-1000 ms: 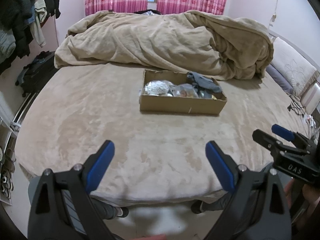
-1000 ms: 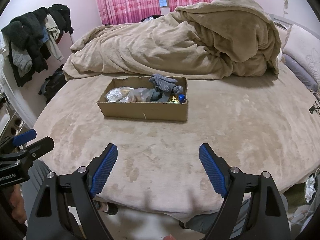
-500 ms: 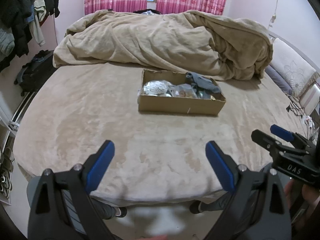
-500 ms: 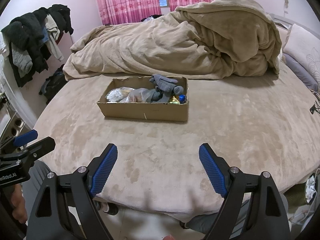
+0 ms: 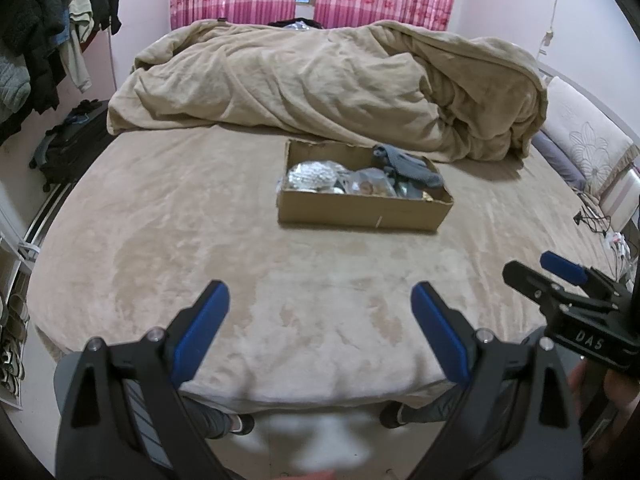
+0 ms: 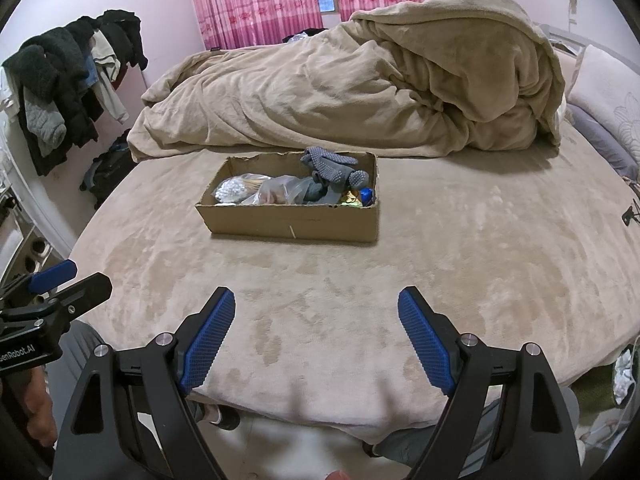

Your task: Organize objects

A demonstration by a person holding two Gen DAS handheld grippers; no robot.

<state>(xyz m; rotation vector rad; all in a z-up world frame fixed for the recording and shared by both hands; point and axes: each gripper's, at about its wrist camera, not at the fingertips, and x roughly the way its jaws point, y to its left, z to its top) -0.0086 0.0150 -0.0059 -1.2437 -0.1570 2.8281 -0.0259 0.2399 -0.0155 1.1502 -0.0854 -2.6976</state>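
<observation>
Hovering at bed (image 5: pixel 200 240) edge, left tongs (image 5: pixel 320 304) and right tongs (image 6: pixel 316 308) spread empty, cardboard box (image 6: pixel 292 224) well ahead

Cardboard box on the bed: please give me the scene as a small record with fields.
surface: bed with beige cover
container: cardboard box, open top
on top: grey dotted gloves
also inside: clear plastic bags, small blue item
behind: heaped beige blanket
left gripper: open, empty, short of the box
right gripper: open, empty, short of the box
</observation>
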